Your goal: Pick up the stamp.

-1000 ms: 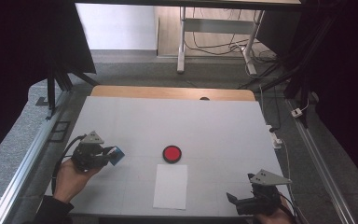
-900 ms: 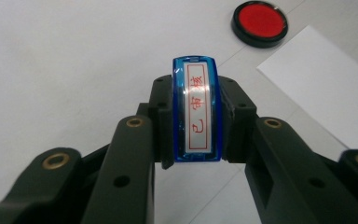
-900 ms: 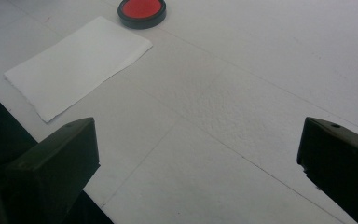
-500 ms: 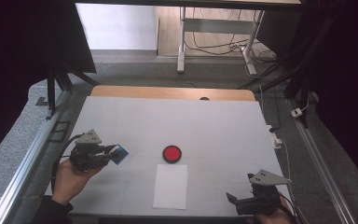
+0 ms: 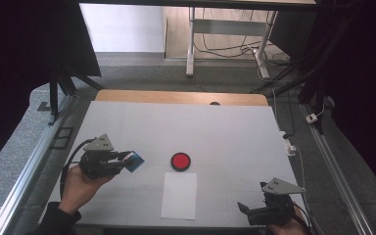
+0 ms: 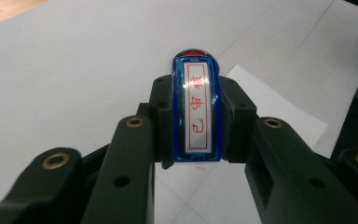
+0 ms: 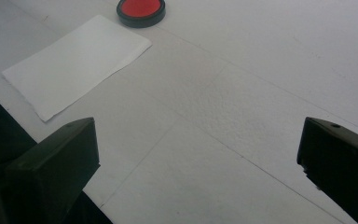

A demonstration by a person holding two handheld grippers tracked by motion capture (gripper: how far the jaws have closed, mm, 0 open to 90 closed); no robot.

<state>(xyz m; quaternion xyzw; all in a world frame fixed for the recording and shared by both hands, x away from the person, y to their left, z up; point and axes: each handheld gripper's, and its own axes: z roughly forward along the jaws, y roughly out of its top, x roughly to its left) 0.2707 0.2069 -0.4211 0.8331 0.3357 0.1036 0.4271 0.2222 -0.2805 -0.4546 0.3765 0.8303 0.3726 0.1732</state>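
My left gripper [image 5: 127, 161] is shut on a blue stamp [image 5: 135, 161] and holds it above the table's left side, pointing toward the red ink pad [image 5: 180, 161]. In the left gripper view the blue stamp [image 6: 197, 112] is clamped between the two black jaws, its white label with red characters facing the camera. A white sheet of paper [image 5: 179, 195] lies just in front of the ink pad. At the front right corner my right gripper [image 5: 247, 211] rests low, jaws wide apart with nothing between them. In the right gripper view the ink pad [image 7: 141, 10] and paper [image 7: 74, 63] lie ahead to the left.
The white table top [image 5: 225, 137] has a wooden strip [image 5: 176, 97] along its far edge. A metal rail [image 5: 29, 166] runs along the left side and another [image 5: 333, 166] along the right, where cables and a plug [image 5: 290, 144] lie beside the table.
My left gripper has risen and moved right toward the ink pad with the blue stamp in it. The right gripper has kept still.
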